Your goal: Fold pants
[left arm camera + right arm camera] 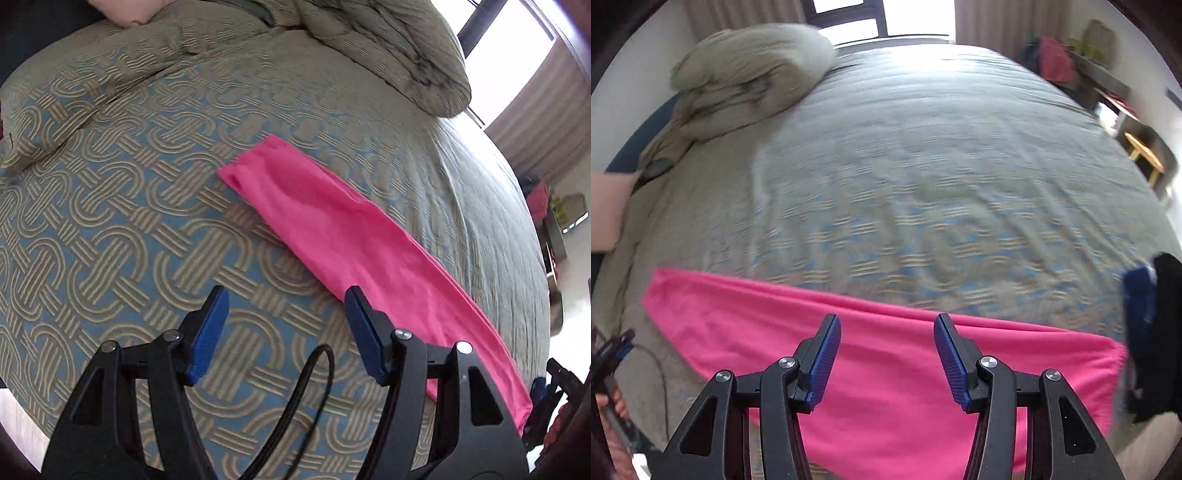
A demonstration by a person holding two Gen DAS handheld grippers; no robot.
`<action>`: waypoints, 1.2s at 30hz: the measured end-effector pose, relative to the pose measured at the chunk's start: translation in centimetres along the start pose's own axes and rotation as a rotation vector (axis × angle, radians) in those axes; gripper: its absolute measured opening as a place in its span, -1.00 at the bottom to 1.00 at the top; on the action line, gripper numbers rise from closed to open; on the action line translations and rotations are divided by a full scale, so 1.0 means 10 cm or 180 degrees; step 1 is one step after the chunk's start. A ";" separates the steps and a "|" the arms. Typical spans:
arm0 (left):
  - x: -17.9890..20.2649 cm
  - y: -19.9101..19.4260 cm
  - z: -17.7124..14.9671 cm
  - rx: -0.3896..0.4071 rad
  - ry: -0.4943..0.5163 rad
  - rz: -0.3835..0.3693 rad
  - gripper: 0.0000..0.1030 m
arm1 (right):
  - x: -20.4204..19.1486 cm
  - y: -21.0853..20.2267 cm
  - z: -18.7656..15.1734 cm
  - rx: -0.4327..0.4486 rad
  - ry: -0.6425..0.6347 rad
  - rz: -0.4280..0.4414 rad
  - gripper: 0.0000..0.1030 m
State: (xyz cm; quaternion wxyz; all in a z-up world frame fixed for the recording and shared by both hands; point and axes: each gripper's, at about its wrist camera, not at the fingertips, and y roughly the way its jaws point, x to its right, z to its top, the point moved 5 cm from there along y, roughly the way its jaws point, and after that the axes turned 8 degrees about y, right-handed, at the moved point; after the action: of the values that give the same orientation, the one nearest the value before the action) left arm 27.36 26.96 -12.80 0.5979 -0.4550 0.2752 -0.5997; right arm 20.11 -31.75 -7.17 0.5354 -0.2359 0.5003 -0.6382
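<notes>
The pink pants point(332, 236) lie flat on the bed point(110, 229), folded lengthwise into one long narrow strip. In the left wrist view the strip runs from the middle of the bed down toward the near edge at the lower right. In the right wrist view the pants point(886, 369) stretch across the near edge of the bed, with the gathered waistband at the right end and the narrower leg end at the left.

The left gripper point(286, 328) hovers over the patterned bedspread with its blue-padded fingers spread wide apart, holding nothing; its right finger point(364, 332) overlaps the near edge of the pink cloth in the view, though contact cannot be told. The right gripper point(886, 358) hangs above the middle of the pants, its fingers likewise spread wide and empty.

A black cable point(306, 406) loops below the left gripper. A bundled grey-green quilt point(750, 81) sits at the far left corner of the bed, and behind it a bright window point(886, 18) with curtains. A cluttered shelf point(1100, 70) stands beyond the bed's right side.
</notes>
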 end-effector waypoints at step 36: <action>-0.22 0.80 0.53 -0.0031 0.0110 -0.0886 -0.68 | -4.95 2.39 -0.21 -0.1539 -0.2051 0.1707 -0.97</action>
State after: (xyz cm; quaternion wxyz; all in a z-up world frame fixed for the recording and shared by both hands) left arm 35.43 29.20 -18.01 0.5020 -0.4813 0.2226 -0.6832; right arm 44.72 16.36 -17.69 0.7386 -0.4019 0.4862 -0.2376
